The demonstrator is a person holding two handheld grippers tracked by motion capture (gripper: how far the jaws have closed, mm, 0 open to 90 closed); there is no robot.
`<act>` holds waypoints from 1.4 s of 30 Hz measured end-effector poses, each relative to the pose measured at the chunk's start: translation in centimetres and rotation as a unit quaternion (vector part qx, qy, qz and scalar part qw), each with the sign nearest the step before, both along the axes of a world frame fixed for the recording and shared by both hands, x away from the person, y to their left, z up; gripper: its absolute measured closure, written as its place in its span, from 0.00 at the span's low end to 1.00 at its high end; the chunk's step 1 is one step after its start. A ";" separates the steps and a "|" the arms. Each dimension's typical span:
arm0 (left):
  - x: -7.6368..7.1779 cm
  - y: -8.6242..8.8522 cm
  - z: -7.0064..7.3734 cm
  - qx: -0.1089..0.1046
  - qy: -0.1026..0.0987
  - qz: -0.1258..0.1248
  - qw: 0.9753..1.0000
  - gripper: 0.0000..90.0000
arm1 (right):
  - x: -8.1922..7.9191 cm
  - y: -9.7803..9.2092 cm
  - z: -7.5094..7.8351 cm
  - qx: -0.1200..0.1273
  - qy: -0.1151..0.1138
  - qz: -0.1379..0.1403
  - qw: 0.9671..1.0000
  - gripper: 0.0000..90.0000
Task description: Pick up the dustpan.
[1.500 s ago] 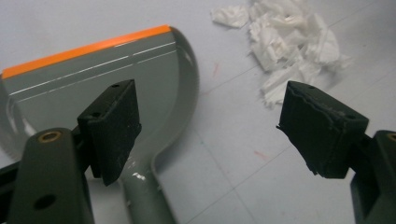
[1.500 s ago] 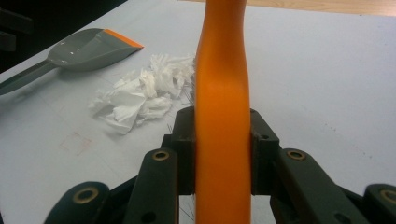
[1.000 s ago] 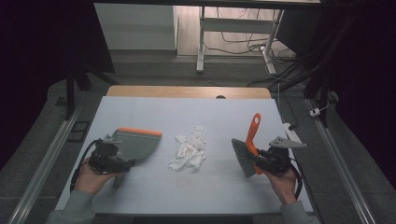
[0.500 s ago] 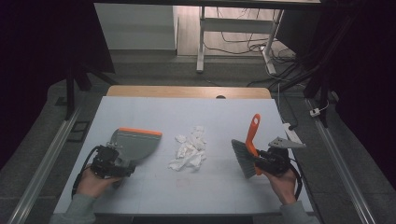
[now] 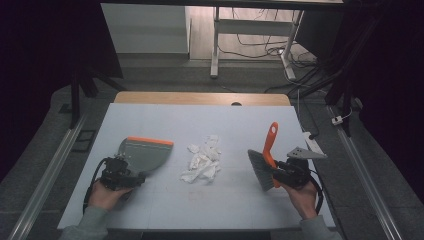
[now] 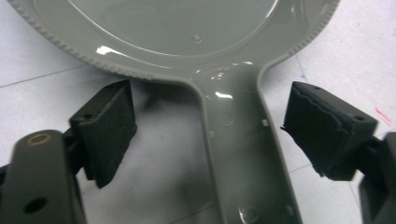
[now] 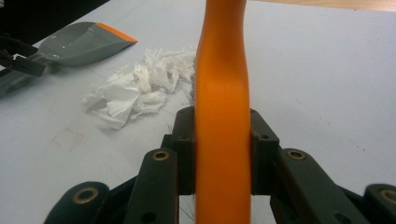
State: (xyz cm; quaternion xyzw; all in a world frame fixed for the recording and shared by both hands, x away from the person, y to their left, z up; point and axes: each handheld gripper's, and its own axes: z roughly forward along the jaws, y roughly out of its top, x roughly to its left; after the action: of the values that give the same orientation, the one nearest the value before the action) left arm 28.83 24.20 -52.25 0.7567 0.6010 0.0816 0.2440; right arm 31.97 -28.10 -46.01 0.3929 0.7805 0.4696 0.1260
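In the left gripper view we see only part of the dustpan (image 6: 196, 42): its pan is cut off by the top edge, and its handle runs out of the bottom edge. In the right gripper view the brush (image 7: 223, 116) shows just its handle; the bristles are hidden below the jaws, apart from a few thin strands.

The dustpan is smooth, glossy grey plastic with a finely ribbed rim and, in the high view, an orange lip along its far edge (image 5: 150, 141). The brush has a waisted orange plastic handle and a grey bristle block (image 5: 261, 170). Between them lies a loose heap of crumpled white tissue paper (image 5: 202, 160) on the matt, pale table (image 5: 230, 125).

The dustpan lies flat at the left of the table, its handle pointing back toward the person and its mouth away and slightly toward the paper. The brush is held at the right, its handle running up and away from the person, the bristle block on the side toward the paper.

Our left hand-held gripper (image 6: 208, 135) stands wide, its jaws either side of the dustpan handle and clear of it. Our right hand-held gripper (image 7: 223, 149) is clamped on the brush handle.
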 end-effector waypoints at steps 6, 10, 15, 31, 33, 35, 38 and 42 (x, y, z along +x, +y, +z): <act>0.1 0.3 -0.1 -0.016 -0.003 0.010 1.000 0.39 | 0.0 0.0 0.1 0.000 -0.002 -0.002 1.000 0.78; 0.1 0.6 -0.1 -0.035 -0.002 0.006 0.999 0.48 | 0.0 0.0 0.0 -0.001 -0.001 -0.002 1.000 0.78; 0.0 0.8 0.1 -0.039 -0.011 0.008 0.999 0.61 | 0.0 0.1 0.0 -0.002 -0.001 -0.002 1.000 0.78; -0.2 1.3 0.4 -0.032 -0.024 0.003 0.999 0.69 | 0.0 -0.1 0.0 -0.002 -0.002 -0.004 1.000 0.78; -0.2 1.3 0.4 -0.034 -0.026 0.000 0.999 0.69 | 0.0 -0.1 0.0 -0.002 -0.002 -0.004 1.000 0.78; -0.3 1.4 0.5 -0.034 -0.031 -0.002 0.999 0.69 | 0.0 -0.1 0.0 -0.002 -0.002 -0.004 1.000 0.78; -0.4 1.5 0.7 -0.034 -0.041 -0.004 0.999 0.69 | 0.0 -0.1 0.1 0.000 -0.002 -0.004 1.000 0.78; -0.5 1.6 0.9 -0.037 -0.050 -0.007 0.998 0.69 | 0.0 -0.2 0.2 0.001 -0.005 -0.007 1.000 0.78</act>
State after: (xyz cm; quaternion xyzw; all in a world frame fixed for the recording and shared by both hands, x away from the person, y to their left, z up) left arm 28.29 25.85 -51.31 0.7462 0.5856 0.0950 0.3019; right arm 31.93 -28.31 -45.82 0.3963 0.7766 0.4714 0.1332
